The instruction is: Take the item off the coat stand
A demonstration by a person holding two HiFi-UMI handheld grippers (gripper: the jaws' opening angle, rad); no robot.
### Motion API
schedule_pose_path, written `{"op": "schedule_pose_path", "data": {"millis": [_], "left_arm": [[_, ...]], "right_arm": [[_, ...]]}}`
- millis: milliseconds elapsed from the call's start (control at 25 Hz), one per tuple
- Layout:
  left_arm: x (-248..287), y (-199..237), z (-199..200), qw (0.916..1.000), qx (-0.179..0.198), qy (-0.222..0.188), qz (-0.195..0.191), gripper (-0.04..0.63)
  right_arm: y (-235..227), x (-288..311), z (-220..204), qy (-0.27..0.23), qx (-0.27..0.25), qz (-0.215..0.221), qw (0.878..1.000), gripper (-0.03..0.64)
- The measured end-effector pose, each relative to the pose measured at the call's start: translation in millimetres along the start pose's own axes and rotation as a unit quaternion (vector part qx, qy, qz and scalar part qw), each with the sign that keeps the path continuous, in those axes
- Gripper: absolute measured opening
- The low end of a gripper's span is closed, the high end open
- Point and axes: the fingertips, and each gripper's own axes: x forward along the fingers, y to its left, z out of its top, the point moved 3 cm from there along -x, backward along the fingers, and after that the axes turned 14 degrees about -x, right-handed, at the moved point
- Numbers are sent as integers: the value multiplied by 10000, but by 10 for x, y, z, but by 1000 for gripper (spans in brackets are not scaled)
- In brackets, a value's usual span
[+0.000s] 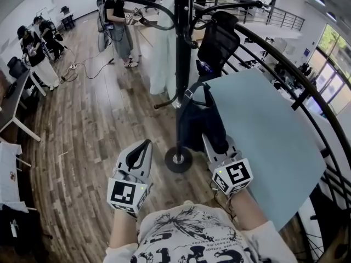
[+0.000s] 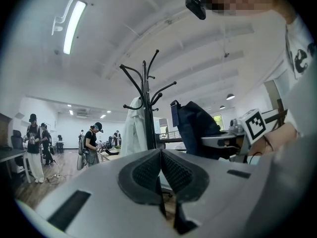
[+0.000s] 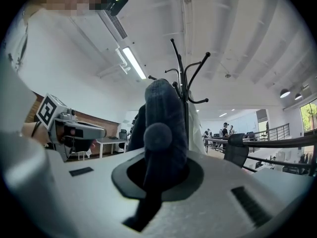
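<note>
A dark blue bag (image 1: 200,122) with a strap hangs beside the black coat stand (image 1: 182,64), just right of its pole and above its round base (image 1: 178,160). My right gripper (image 1: 212,140) is shut on the bag's fabric (image 3: 163,113), which fills the space between its jaws. I cannot tell whether the strap touches a hook. In the left gripper view the bag (image 2: 195,128) shows to the right of the stand (image 2: 147,108). My left gripper (image 1: 143,147) is lower left of the base, with its pads (image 2: 148,171) pressed together on nothing.
A white garment (image 1: 163,48) hangs on the far side of the stand. A pale blue round table (image 1: 269,136) and a curved black railing (image 1: 307,86) lie to the right, with an office chair (image 1: 219,43) behind. Several people (image 1: 118,21) stand at the back left.
</note>
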Motion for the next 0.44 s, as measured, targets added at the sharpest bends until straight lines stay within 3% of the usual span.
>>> {"op": "schedule_pose_path", "data": {"millis": [440], "left_arm": [[72, 15, 168, 9999, -129, -104, -19, 5]], "right_arm": [[-83, 105, 60, 2, 35, -116, 9999, 3]]}}
